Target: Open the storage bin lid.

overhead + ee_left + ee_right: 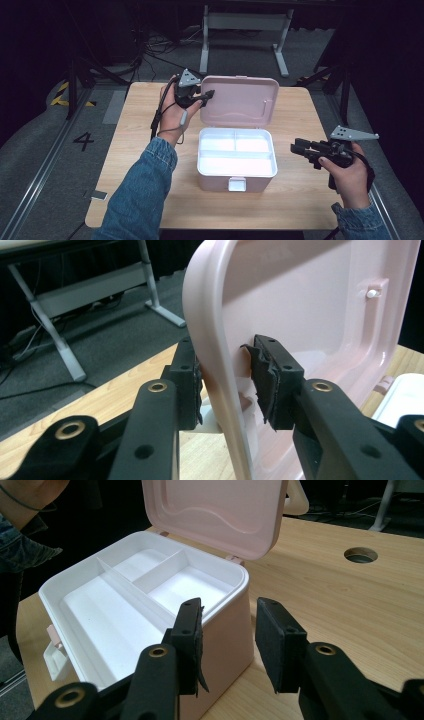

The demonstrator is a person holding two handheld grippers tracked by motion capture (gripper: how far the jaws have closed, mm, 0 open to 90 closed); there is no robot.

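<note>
Two grippers are in your hands. Your left gripper [227, 385] straddles the left rim of the pink box's raised lid [240, 100], one jaw on each side, pads barely off it. Your right gripper [227, 645] hangs spread and empty beside the box [236, 159], which sits mid-table [300, 205], toward its near edge.
</note>
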